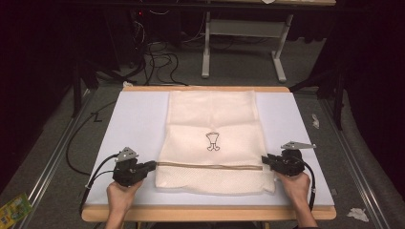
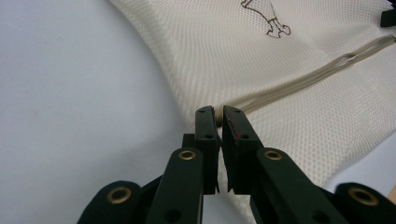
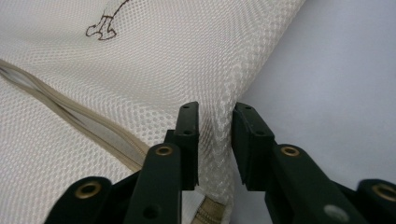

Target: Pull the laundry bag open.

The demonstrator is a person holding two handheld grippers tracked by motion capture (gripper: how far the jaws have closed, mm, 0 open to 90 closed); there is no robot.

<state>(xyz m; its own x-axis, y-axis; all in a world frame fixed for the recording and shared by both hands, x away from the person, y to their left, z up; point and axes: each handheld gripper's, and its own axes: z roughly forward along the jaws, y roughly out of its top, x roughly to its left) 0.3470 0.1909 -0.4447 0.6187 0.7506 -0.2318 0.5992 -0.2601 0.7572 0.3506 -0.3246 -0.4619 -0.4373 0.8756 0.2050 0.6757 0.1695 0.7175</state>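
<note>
A cream mesh bag (image 1: pixel 212 119) (image 2: pixel 303 93) (image 3: pixel 140 60) lies flat on the pale table mat (image 1: pixel 133 124), with a small printed figure (image 1: pixel 213 141) at its middle. A tan zipper (image 1: pixel 210 166) (image 2: pixel 317 70) (image 3: pixel 70 105) runs across its near part. At the zipper's left end, my left gripper (image 1: pixel 154 165) (image 2: pixel 218 112) is shut on the bag's edge, its jaws almost touching. My right gripper (image 1: pixel 263 160) (image 3: pixel 215 109) is at the bag's right edge by the zipper's other end. A raised fold of mesh is pinched between its jaws.
The mat's wooden front edge (image 1: pixel 205 213) is just behind both hands. On the floor beyond the table are cables (image 1: pixel 157 57) and a grey desk frame (image 1: pixel 239 43). Paper scraps (image 1: pixel 357 213) and a green packet (image 1: pixel 14 207) lie on the floor beside it.
</note>
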